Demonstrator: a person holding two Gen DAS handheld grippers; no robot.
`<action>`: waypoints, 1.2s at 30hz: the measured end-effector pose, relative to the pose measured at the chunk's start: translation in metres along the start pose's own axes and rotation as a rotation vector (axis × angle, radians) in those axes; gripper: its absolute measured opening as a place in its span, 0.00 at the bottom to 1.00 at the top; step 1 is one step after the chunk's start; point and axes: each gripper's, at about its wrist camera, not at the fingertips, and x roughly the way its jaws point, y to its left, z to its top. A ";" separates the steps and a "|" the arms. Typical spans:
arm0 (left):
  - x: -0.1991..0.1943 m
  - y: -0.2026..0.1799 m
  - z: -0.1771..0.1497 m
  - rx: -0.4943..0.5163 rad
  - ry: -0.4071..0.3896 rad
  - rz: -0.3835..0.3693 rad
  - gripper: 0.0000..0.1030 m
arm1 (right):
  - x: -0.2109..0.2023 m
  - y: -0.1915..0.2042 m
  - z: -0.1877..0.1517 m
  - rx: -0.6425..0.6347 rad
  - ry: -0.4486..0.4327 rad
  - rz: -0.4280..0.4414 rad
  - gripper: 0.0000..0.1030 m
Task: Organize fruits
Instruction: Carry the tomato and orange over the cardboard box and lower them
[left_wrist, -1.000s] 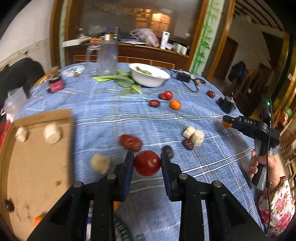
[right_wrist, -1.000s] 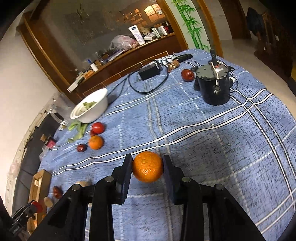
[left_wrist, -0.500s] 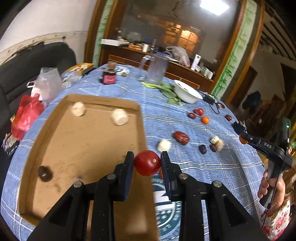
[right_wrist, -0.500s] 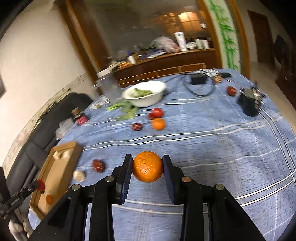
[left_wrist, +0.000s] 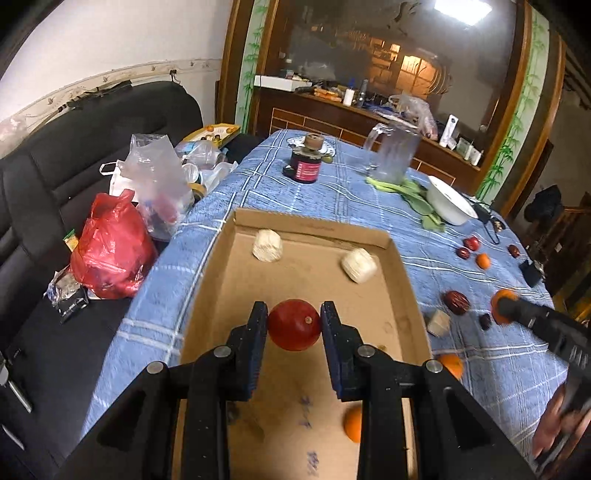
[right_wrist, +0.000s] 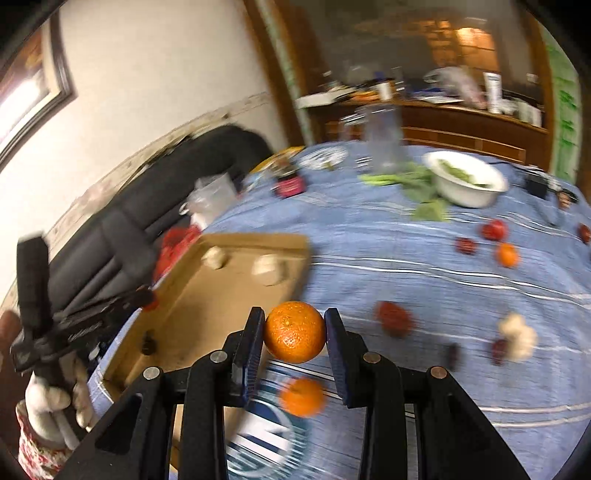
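Observation:
My left gripper (left_wrist: 294, 325) is shut on a red tomato (left_wrist: 293, 324) and holds it above the middle of the cardboard tray (left_wrist: 400, 258). The tray holds two pale chunks (left_wrist: 267, 251) and an orange (left_wrist: 353, 421) at its near right. My right gripper (right_wrist: 294, 331) is shut on an orange (right_wrist: 294, 331) and holds it above the blue cloth, just right of the tray (right_wrist: 295, 266). The right gripper also shows in the left wrist view (left_wrist: 503, 312), at the right. Another orange (right_wrist: 302, 397) lies on the cloth below it.
On the blue checked tablecloth (left_wrist: 332, 192) lie red dates (left_wrist: 457, 302), a small orange (left_wrist: 482, 261), a tomato (left_wrist: 471, 243) and pale chunks (right_wrist: 517, 334). A white bowl (left_wrist: 448, 201), greens, a glass jug (left_wrist: 393, 158) and a jar (left_wrist: 306, 166) stand farther back. Bags (left_wrist: 110, 251) sit on the sofa left.
My left gripper has carried the tomato from the cloth to above the tray. My right gripper has swung left with the orange, toward the tray's right edge.

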 end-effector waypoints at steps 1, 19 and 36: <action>0.003 0.002 0.003 0.002 0.006 0.007 0.28 | 0.012 0.010 0.003 -0.014 0.020 0.010 0.35; 0.101 0.025 0.036 -0.040 0.227 0.052 0.28 | 0.143 0.050 0.024 -0.088 0.232 -0.050 0.35; 0.106 0.028 0.031 -0.052 0.233 0.069 0.38 | 0.155 0.052 0.020 -0.121 0.240 -0.091 0.39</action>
